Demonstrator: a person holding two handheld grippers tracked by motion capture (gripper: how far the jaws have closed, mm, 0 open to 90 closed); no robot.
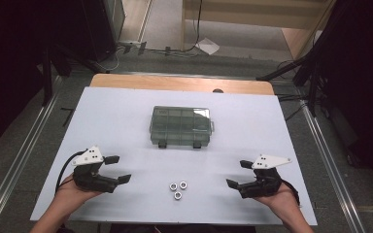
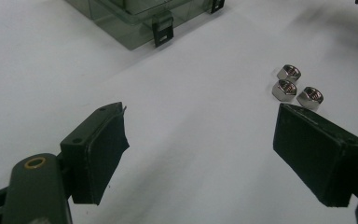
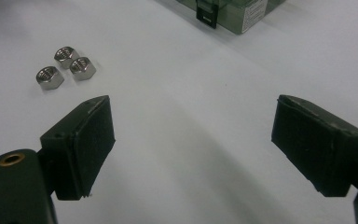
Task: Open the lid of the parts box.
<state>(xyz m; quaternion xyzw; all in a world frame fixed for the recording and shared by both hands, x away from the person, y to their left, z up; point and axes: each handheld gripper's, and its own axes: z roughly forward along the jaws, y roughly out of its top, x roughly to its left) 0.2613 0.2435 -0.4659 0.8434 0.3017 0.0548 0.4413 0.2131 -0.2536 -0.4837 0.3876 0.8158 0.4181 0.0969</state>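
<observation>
The left hand-held gripper (image 1: 118, 169) rests low at the near left of the white tabletop (image 1: 126, 116), cradled in an upturned hand (image 1: 73, 191), its jaws spread wide with nothing between them and pointing toward the middle. Bare surface lies around it, with the tabletop's near edge just behind the hand. Between the two grippers, three shiny steel hex nuts (image 1: 178, 189) lie flat in a tight cluster, touching or nearly so. Farther back stands a closed clear compartment box (image 1: 180, 126) with two dark latches. The right hand-held gripper (image 1: 238, 173) mirrors the left, jaws open and empty, aimed inward.
</observation>
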